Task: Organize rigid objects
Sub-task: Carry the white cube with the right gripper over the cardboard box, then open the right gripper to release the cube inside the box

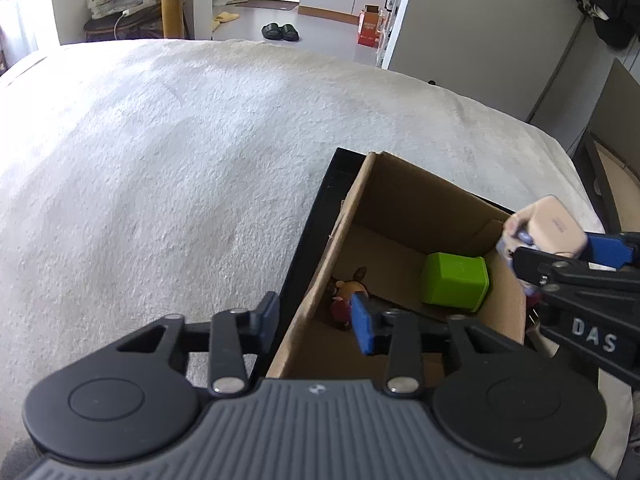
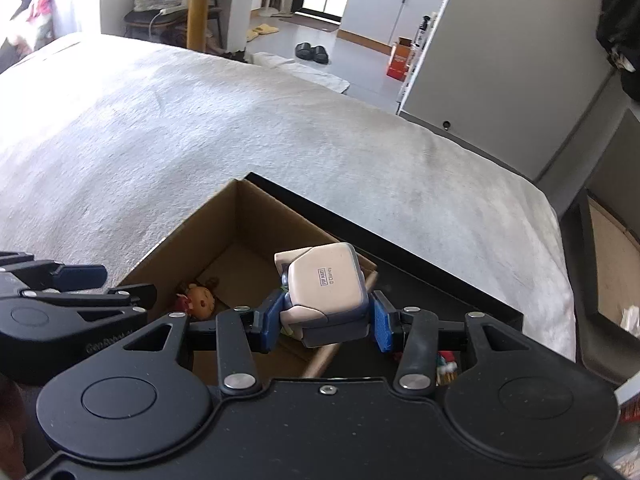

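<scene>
- So the right gripper (image 2: 325,322) is clamped on the pale toy (image 2: 326,286), pads (image 2: 270,322) on both its sides, held over the box (image 2: 200,228).
- Left gripper (image 1: 316,322) is spread wide, nothing in it, straddling the box's near wall.
- Down in the box: green cube (image 1: 456,282) and a small doll (image 2: 200,298).

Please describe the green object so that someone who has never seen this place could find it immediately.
On the grey-white blanket sits an open cardboard box. The green cube lies on its floor, toward the far right corner. It is the only bright green, plain blocky thing there; the small brown-haired figurine near the left wall is rounder and darker.
</scene>
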A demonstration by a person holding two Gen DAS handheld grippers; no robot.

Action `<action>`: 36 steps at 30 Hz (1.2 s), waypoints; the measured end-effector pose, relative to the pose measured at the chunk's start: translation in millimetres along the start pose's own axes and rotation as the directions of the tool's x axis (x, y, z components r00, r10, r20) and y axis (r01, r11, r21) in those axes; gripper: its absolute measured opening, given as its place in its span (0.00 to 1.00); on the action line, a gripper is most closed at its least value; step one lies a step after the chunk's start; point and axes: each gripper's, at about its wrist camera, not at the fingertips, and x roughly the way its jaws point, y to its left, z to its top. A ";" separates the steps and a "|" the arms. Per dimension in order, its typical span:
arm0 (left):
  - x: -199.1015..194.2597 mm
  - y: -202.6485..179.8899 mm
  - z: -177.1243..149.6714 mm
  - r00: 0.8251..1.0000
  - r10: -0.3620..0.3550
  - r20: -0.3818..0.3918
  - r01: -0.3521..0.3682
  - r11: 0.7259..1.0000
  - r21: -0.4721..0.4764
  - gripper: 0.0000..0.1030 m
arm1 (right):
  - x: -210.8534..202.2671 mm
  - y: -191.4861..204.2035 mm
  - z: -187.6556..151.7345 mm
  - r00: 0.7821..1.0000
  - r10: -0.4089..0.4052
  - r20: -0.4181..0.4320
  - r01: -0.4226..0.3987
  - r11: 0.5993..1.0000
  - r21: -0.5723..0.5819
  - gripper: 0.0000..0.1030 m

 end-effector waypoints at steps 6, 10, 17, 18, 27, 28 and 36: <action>7.0 1.2 -2.3 1.000 -0.001 -0.012 0.000 1.000 -0.011 0.19 | 10.4 15.3 10.5 1.000 0.014 -0.009 -0.015 0.999 -0.049 0.43; 8.9 -1.0 -3.8 1.000 0.018 -0.003 -0.018 1.000 -0.002 0.17 | 15.1 21.5 15.5 1.000 0.025 -0.013 -0.026 0.996 -0.083 0.43; 12.2 4.5 -2.5 1.000 0.022 -0.012 -0.022 0.999 -0.026 0.14 | 24.5 33.2 24.8 0.999 0.040 -0.029 -0.044 0.984 -0.170 0.43; 12.4 4.5 -2.6 1.000 0.022 -0.013 -0.022 0.999 -0.026 0.14 | 25.8 35.4 25.6 0.999 0.041 -0.032 -0.046 0.982 -0.182 0.43; 12.3 7.0 -1.5 1.000 0.013 -0.023 -0.014 0.999 -0.043 0.14 | 27.1 43.8 34.2 0.998 0.059 0.011 -0.055 0.974 -0.218 0.43; 12.5 7.5 -1.6 1.000 0.011 -0.023 -0.013 0.999 -0.047 0.14 | 26.1 44.9 34.9 0.999 0.050 0.021 -0.044 0.973 -0.225 0.43; 19.9 9.3 -1.5 0.998 0.005 -0.061 -0.009 0.998 -0.062 0.14 | 17.3 38.4 32.1 1.000 0.012 0.022 -0.007 0.979 -0.204 0.43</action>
